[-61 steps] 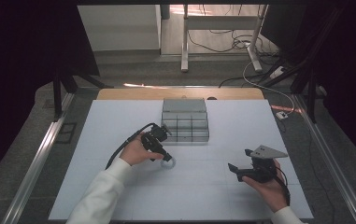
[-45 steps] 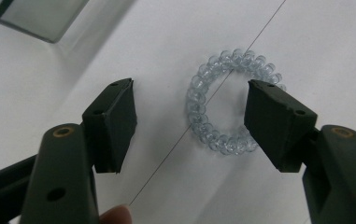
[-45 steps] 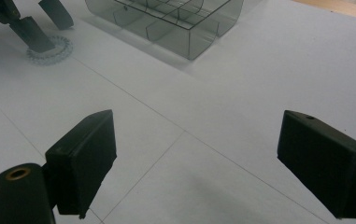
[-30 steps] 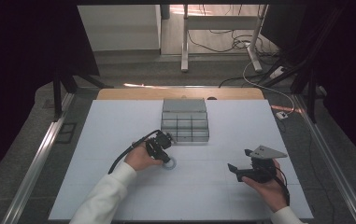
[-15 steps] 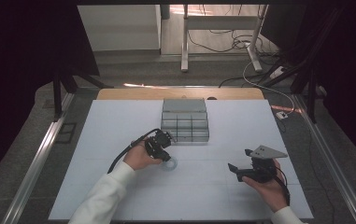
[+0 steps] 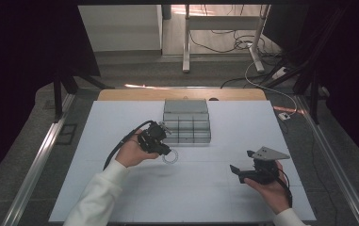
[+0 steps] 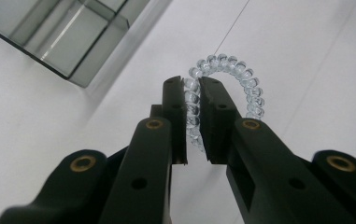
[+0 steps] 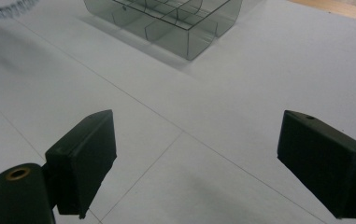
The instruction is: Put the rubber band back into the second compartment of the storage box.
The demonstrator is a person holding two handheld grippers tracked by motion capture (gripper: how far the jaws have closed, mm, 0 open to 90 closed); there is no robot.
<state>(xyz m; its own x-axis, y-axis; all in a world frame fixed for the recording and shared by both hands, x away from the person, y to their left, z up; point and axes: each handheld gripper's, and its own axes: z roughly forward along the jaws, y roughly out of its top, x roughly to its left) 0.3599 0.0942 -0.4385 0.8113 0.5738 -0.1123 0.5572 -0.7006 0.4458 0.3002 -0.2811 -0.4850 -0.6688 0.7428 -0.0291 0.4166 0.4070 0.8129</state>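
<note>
Coil hair tie (image 7: 227, 88), clear, lies mid-table just before the compartment box (image 6: 186, 123), one side clamped in the left gripper (image 7: 194, 100). Lift gently, keeping the pinch square. Right gripper (image 8: 203, 163) gapes wide near the right edge.

Bright table (image 6: 120, 122), dark surroundings, perhaps slight blur

left tool (image 6: 164, 149) at coil ring (image 6: 171, 157), near divided box (image 6: 187, 127).
</note>
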